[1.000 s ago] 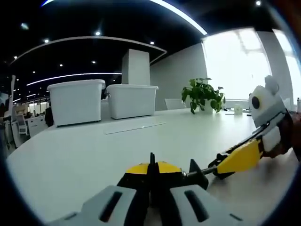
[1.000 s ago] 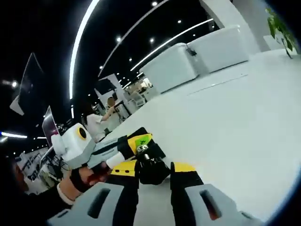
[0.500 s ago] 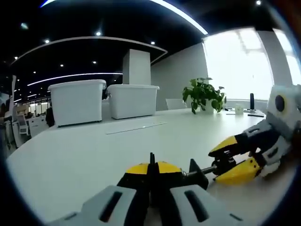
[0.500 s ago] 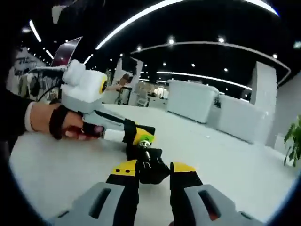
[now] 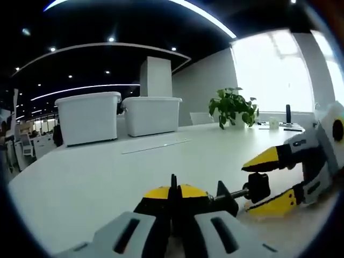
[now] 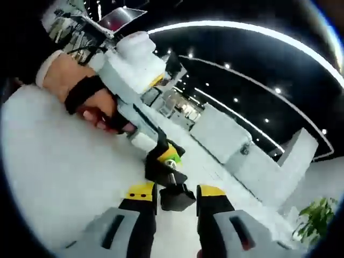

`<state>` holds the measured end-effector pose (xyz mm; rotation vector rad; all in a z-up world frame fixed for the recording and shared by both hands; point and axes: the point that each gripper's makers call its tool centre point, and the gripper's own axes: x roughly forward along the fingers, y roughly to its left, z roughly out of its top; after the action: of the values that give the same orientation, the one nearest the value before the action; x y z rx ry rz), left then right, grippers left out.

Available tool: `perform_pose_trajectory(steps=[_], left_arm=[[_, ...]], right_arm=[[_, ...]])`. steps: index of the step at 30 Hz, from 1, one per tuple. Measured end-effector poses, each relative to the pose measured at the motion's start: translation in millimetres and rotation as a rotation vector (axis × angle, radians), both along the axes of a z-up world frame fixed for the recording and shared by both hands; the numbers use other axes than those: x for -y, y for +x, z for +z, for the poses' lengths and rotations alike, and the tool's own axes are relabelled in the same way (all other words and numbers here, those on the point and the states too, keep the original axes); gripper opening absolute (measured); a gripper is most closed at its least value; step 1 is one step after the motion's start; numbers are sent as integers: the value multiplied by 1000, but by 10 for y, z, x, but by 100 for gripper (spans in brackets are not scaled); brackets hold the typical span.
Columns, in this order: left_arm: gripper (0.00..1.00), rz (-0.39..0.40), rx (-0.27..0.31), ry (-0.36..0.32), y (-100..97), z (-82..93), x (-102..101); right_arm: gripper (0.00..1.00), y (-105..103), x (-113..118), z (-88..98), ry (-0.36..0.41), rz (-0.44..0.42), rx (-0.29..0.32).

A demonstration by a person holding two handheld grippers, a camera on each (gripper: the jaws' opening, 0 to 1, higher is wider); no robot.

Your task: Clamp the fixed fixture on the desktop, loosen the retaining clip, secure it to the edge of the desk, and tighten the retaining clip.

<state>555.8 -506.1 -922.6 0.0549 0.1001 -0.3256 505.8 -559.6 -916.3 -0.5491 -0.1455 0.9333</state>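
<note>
On the white desk (image 5: 102,177) my left gripper (image 5: 173,189) is shut on a black fixture (image 5: 221,196). Its screw runs right to a black knob (image 5: 259,186). My right gripper (image 5: 251,188) comes in from the right, one yellow-tipped jaw above that knob and one below. In the right gripper view, my right gripper (image 6: 177,192) is shut on the knob (image 6: 176,199). Beyond it the fixture (image 6: 159,169) sits in the left gripper (image 6: 167,156), which a hand (image 6: 80,91) holds.
Two white bins (image 5: 88,115) (image 5: 151,114) stand at the far side of the desk, with a thin flat strip (image 5: 156,145) lying in front of them. A potted plant (image 5: 232,106) stands at the back right by bright windows. Office furniture lies beyond the desk.
The right gripper has rolled around the screw's axis with the knob between its jaws, and its view has rolled with it. The left gripper and fixture have stayed put.
</note>
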Motion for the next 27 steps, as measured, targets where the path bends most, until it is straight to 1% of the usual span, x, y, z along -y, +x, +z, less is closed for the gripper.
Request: perform_pose_trajectory(steps=[1,2,3,4,5,6,7,8,9,10,11,12,13,14,15,16,17,19,23,24,25,27], left_arm=[[4,0,0,-1,2,2,-2],[4,-1,1,0,5,1,1],[4,-1,1,0,7,1,0],[4,-1,0,-2,12,1,0],[4,-1,0,-2,14,2,-1],[4,-1,0,-2,14,1,1],[4,-2,0,-2,17,1,0],[4,-2,-1,-3,16,1,3],[4,-2,-1,-4,16,1,2],[4,-3,-1,-4,16,1,4],[4,-3,-1,-4,17,1,3],[4,-2,-1,-4,16,1,5],[4,-3,-1,-4,15,1,5],[4,-2,-1,-3,14,1,5],[4,-2,0,-1,14,1,4],[4,-1,0,-2,11,1,5],[4,-2,-1,-5,11,0,7],[4,-2,0,-2,13,1,7],[4,1,3,4,6,-2,5],[4,1,2,2,8,-2,-1],[4,1,1,-1,8,-2,-4],[4,2,1,1,8,-2,-6]], right_arm=[[34,-11,3,37,80,2,-92],[37,-29,-3,56,141,25,-179],[40,-53,-6,71,181,38,-238],[43,-17,28,101,266,41,-344],[45,-4,47,109,323,45,-425],[46,19,68,102,353,44,-471],[47,98,108,64,393,20,-543],[47,160,147,30,400,-2,-560],[47,174,156,-14,409,-20,-586],[45,200,164,-72,404,-33,-613],[40,197,152,-117,398,-40,-638],[36,199,148,-86,406,-39,-630],[32,201,149,-66,422,-34,-636],[27,190,152,-66,440,-40,-661],[24,199,167,-77,444,-48,-670],[22,205,172,-82,445,-51,-673],[21,215,172,-86,459,-53,-697],[21,214,159,-84,458,-52,-694],[18,213,142,-61,454,-59,-672],[18,211,140,-54,449,-62,-658],[18,219,142,-40,422,-57,-609],[18,191,130,-33,394,-42,-569]])
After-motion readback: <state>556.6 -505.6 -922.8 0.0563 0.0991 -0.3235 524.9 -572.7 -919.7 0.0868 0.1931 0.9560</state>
